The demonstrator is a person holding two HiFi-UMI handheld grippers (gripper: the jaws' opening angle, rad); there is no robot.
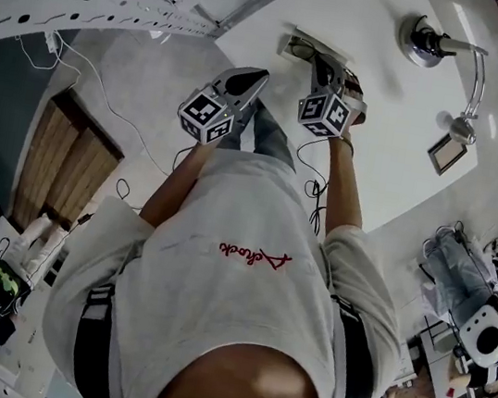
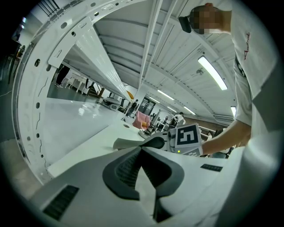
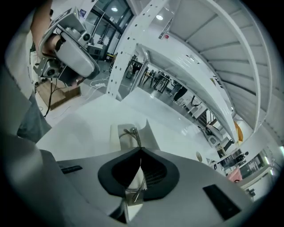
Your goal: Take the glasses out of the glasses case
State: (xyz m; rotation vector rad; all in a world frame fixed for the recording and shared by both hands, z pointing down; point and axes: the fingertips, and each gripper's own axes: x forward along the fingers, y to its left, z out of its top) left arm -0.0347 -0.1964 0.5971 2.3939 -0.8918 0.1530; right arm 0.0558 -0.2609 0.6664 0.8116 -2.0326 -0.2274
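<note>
The white glasses case lies open on the white table, its lid flap raised on the right. A thin metal part of the glasses rises from the case and runs back between the pads of my right gripper, which is shut on it just above the case. In the head view the right gripper points down at the case. My left gripper hovers to its left, off the case. Its jaws are shut with nothing between them.
A curved metal lamp and a small framed plate stand further right on the table. Cables trail over the floor to the left, beside a wooden pallet. A white perforated beam crosses overhead.
</note>
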